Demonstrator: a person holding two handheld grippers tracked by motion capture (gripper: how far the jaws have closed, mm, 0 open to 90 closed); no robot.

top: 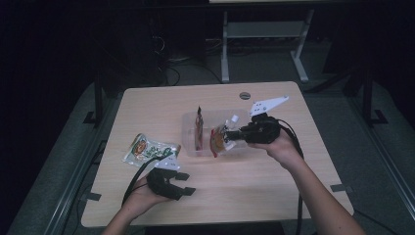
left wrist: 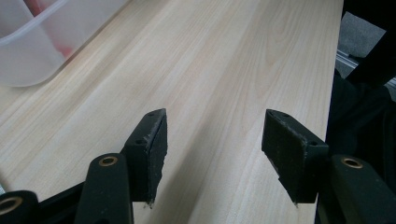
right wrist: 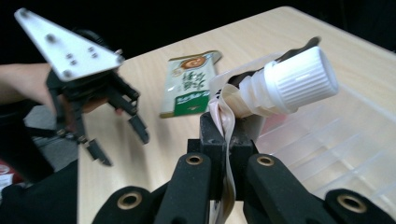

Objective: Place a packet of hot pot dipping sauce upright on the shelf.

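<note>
Right gripper view shows the right gripper [right wrist: 227,135] clamped on a spouted pouch [right wrist: 275,88] above the clear bin [right wrist: 345,135]; lower it upright before release, while the left gripper [left wrist: 215,154] rests open.

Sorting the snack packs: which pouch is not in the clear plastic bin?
The flat green-and-white pouch lying on the wooden table, left of the clear plastic bin; the others stand in or over the bin.

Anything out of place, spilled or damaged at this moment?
Nothing spilled or damaged. The right gripper pinches a spouted pouch over the clear bin. One green packet lies outside the bin on the table, beside the open left gripper.
</note>
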